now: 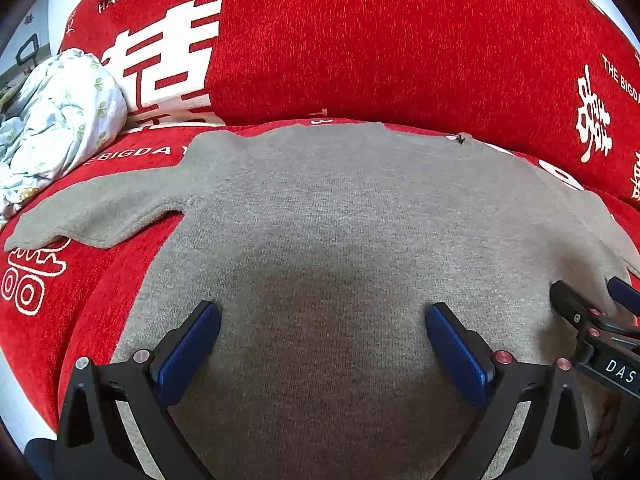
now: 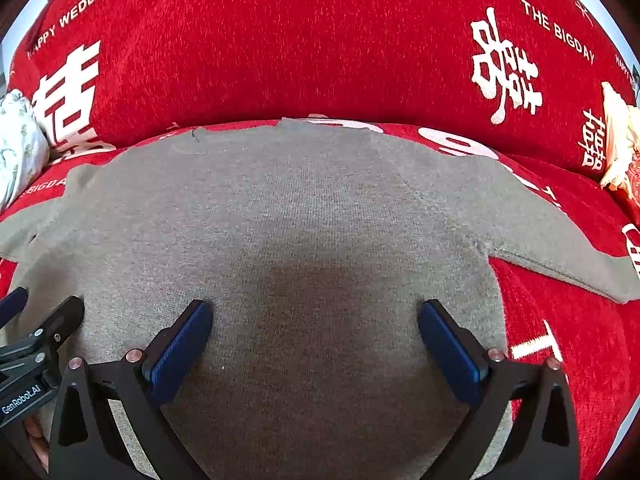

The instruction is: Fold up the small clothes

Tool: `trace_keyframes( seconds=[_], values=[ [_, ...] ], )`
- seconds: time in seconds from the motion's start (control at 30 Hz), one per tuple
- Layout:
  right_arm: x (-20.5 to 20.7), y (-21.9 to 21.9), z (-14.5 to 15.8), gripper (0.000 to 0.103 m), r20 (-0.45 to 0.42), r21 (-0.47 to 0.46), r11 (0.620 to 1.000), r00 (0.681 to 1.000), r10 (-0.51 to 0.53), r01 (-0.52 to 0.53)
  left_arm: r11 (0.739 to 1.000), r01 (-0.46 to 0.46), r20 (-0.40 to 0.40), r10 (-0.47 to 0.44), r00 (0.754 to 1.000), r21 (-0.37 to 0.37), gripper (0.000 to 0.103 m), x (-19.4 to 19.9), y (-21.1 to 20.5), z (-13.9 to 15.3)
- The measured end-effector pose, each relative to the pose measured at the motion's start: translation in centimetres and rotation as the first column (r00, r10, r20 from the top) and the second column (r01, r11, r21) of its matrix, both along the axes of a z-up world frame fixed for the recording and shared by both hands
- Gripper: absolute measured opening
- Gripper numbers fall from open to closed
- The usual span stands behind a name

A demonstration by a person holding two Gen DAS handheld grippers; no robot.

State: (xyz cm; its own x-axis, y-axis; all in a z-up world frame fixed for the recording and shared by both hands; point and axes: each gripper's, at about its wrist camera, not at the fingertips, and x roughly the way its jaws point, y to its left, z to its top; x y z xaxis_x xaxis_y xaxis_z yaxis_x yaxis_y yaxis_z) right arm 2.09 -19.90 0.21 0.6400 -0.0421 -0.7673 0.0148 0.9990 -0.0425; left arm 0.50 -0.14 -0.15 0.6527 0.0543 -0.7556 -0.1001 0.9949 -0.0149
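A small grey knit sweater lies flat on a red sofa seat, neck edge toward the backrest, sleeves spread to both sides. It also fills the right wrist view. Its left sleeve reaches left; its right sleeve reaches right. My left gripper is open and empty over the lower left body of the sweater. My right gripper is open and empty over the lower right body. Each gripper shows at the edge of the other's view: the right gripper, the left gripper.
The red sofa cover with white lettering rises as a backrest behind the sweater. A crumpled white floral cloth lies on the seat at the left. A cream and red item sits at the far right.
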Motion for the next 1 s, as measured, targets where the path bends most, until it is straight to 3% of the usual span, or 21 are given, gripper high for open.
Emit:
trace_keyframes(
  seconds=[1.0],
  values=[
    [-0.13, 0.59, 0.27, 0.103, 0.005, -0.056, 0.998, 1.0, 0.0, 0.0, 1.0, -0.005, 0.001, 0.005, 1.0, 0.013, 0.103, -0.09, -0.2, -0.01]
  ],
)
